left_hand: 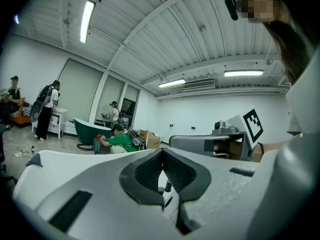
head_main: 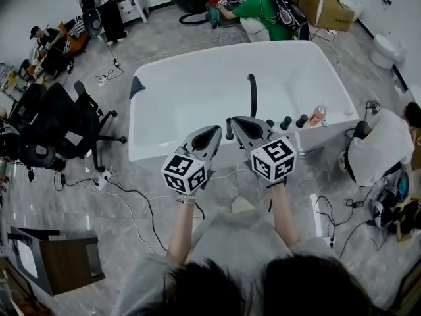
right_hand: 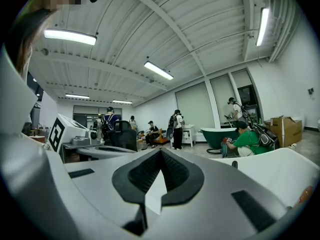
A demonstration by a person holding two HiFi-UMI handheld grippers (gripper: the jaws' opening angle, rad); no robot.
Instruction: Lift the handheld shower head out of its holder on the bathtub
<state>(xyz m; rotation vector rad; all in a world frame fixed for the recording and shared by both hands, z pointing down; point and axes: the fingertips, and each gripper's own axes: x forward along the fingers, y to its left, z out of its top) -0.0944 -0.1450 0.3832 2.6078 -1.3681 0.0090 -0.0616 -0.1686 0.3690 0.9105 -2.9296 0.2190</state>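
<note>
The white bathtub (head_main: 164, 104) fills the middle of the head view. On its near rim stand a tall black spout (head_main: 252, 94), a row of black knobs (head_main: 285, 122) and a short black upright piece (head_main: 229, 129), which seems to be the handheld shower head in its holder. My left gripper (head_main: 214, 130) is just left of that piece and my right gripper (head_main: 237, 121) just right of it, both a little short of the rim. Each gripper's jaws are shut with nothing between them. In the left gripper view the knobs (left_hand: 168, 186) show below the closed tips.
An orange bottle (head_main: 318, 116) stands on the rim's right end. Office chairs (head_main: 59, 124) and cables lie left of the tub. A person in white (head_main: 378, 147) crouches at the right, and one in green (head_main: 253, 8) beyond the tub by a dark green tub (right_hand: 217, 134).
</note>
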